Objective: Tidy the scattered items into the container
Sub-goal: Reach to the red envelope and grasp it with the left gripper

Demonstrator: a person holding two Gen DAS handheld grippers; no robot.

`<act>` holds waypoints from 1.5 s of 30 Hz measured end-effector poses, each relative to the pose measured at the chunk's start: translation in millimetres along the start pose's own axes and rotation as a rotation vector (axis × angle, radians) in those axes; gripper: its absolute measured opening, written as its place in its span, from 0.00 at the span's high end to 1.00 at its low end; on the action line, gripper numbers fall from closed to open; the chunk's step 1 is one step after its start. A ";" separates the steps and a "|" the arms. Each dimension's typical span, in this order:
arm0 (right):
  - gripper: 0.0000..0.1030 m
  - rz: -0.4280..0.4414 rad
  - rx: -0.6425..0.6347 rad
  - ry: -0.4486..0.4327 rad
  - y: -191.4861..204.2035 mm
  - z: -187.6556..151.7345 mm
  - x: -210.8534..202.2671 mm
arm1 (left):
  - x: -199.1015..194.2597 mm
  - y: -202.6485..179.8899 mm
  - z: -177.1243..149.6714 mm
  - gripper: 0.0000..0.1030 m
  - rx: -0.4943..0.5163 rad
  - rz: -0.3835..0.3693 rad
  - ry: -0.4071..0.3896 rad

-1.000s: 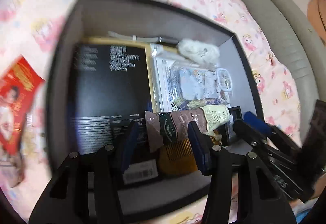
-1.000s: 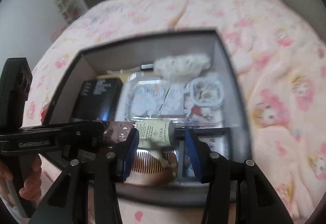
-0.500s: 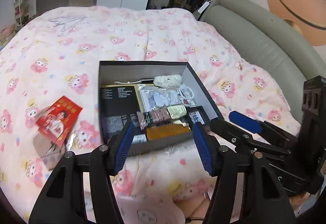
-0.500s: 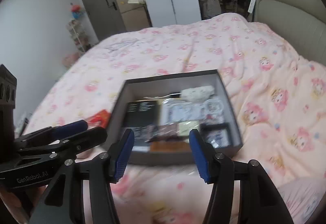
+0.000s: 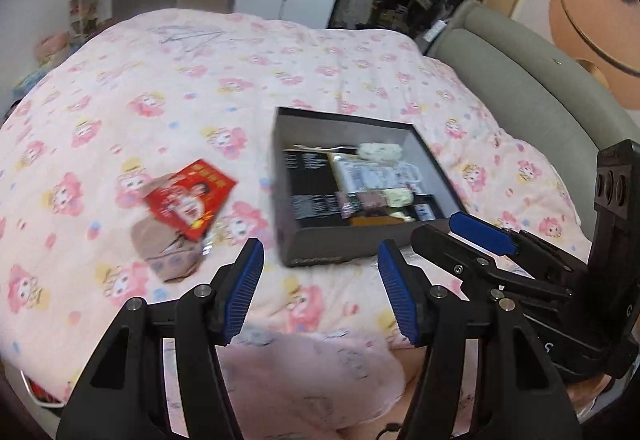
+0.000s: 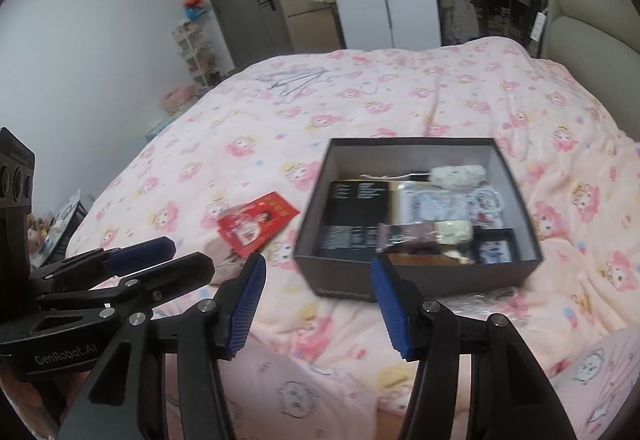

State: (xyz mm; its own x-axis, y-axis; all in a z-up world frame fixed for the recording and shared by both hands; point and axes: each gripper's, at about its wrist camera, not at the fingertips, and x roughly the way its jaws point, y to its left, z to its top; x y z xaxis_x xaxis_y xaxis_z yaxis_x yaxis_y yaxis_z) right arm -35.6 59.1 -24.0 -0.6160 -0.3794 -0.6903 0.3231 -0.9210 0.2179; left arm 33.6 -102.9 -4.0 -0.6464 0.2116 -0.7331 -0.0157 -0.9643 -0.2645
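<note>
**Both grippers empty above the bed, box ahead, red packet still outside it**

Your left gripper (image 5: 320, 288) hangs over the near edge of the pink patterned bedspread (image 5: 120, 112) with its jaws spread apart and nothing between the blue pads. Your right gripper (image 6: 318, 304) sits the same way: jaws parted, pads bare, only bedspread showing in the gap. In the left wrist view you can see the right gripper off to the right side, and in the right wrist view the left gripper appears at the left edge; the two tools are side by side and apart from each other.

The dark grey box (image 5: 320, 248) rests on the bedspread ahead of both grippers, open at the top. Inside it you have a black booklet or carton (image 6: 356, 216) along the left side, a clear packet with printed contents (image 6: 436, 206) to its right, a fluffy white item (image 6: 458, 174) against the far wall, and a brownish tube with a pale green end (image 6: 428, 232) lying across the near part. A wooden-coloured piece lies under that tube near the front wall; you cannot make out what it is through the blur.

Outside the box, to its left, a red packet (image 5: 190, 198) lies flat on the bedspread, overlapping a beige-brown item (image 5: 168, 252) just below it. Both are well clear of your pads.
</note>
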 end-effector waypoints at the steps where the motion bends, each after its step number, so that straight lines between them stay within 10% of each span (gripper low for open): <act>1: 0.49 0.012 -0.015 0.008 8.2 0.3 4.4 | -2.9 8.8 -2.2 0.41 -0.013 0.009 -0.003; 14: 0.49 0.198 -0.076 0.222 67.1 11.5 129.1 | 36.4 160.9 -25.9 0.48 -0.358 0.094 0.051; 21: 0.49 0.193 -0.046 0.365 82.5 20.1 211.7 | 92.7 224.3 -21.5 0.68 -0.498 -0.057 0.098; 34: 0.49 0.087 -0.055 0.455 79.7 23.4 296.6 | 211.5 264.0 2.4 0.73 -0.623 -0.260 0.265; 35: 0.49 0.093 -0.045 0.458 77.5 23.6 297.4 | 215.0 265.8 3.2 0.89 -0.635 -0.280 0.265; 45: 0.49 0.115 -0.028 0.388 71.4 43.2 282.6 | 153.8 280.1 -21.8 0.97 -0.642 -0.297 0.196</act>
State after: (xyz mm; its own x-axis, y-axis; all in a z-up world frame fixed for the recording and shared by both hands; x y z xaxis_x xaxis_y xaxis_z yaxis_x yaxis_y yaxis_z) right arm -217.6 -117.6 -173.7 -0.2592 -0.4135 -0.8729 0.3970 -0.8695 0.2940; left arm -53.6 -337.0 -204.5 -0.5349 0.5321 -0.6564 0.3198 -0.5915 -0.7401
